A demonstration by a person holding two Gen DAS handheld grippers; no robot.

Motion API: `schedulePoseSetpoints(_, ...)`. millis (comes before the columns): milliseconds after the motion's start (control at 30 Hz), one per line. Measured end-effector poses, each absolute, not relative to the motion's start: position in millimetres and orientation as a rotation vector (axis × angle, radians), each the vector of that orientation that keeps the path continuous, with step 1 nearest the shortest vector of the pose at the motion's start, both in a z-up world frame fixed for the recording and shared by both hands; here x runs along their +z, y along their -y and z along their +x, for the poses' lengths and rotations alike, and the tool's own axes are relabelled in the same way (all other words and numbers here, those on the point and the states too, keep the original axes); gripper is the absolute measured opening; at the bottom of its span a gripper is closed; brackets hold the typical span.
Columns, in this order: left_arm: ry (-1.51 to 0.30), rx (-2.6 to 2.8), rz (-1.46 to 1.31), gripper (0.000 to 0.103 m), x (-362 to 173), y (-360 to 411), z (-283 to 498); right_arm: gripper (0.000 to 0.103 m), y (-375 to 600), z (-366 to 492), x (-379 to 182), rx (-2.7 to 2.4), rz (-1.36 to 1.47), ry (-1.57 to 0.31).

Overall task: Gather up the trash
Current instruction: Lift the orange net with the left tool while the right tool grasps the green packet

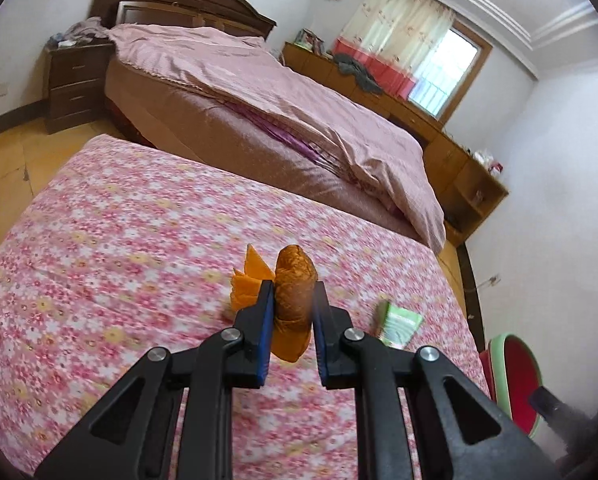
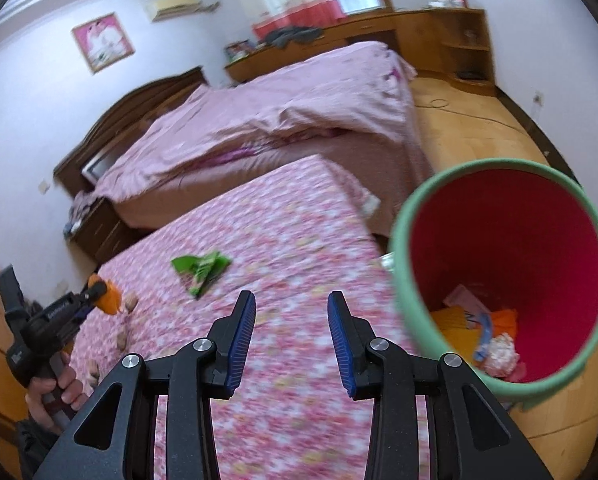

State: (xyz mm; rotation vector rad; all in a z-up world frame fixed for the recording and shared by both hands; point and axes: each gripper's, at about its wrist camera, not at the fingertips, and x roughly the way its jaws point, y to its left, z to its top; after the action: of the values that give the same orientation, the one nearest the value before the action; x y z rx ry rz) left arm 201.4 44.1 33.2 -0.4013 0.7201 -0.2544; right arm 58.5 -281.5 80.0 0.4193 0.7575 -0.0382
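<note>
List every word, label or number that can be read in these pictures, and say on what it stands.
None can be read.
Green wrapper: print is too blurred.
Left gripper: pale lettering on its body, too small and blurred.
Wall picture: no legible text.

The wrapper (image 1: 293, 300) looks like thin, crinkly plastic, shiny orange with a brown bumpy part. The left gripper (image 1: 293, 304) is hard black plastic, dull and a bit grainy, with ribbed blue pads (image 2: 241, 340) and small shiny metal pins. The table cover (image 1: 139, 240) is soft flowered cloth, not shiny. The green packet (image 2: 201, 268) is crumpled and slightly glossy. The bin (image 2: 403, 280) has a smooth, dull green rim and a deep red inside (it may be plastic). The quilt (image 1: 279, 92) is soft, wrinkled pink cloth. The headboard (image 1: 187, 0) is dark polished wood, and the floor (image 2: 479, 132) is smooth yellow wood.
</note>
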Motion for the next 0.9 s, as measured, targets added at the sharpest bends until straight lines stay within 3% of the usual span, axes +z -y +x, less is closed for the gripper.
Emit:
schedulePoseSetpoints(133,-0.701,-0.226,-0.426,0.017,27,-56,201,0.055,250,81,73,0.011,0.387,-0.787)
schedulePoseSetpoints(300,-0.673,-0.209,-0.431,0.017,25,-62,199,0.06,217,111,61,0.042,0.344,-0.82)
schedulePoseSetpoints(400,-0.651,-0.185,-0.426,0.017,27,-67,194,0.07,202,129,51,0.069,0.328,-0.857)
schedulePoseSetpoints(900,-0.667,-0.14,-0.513,0.017,10,-91,204,0.074,147,198,17,0.007,0.197,-0.954)
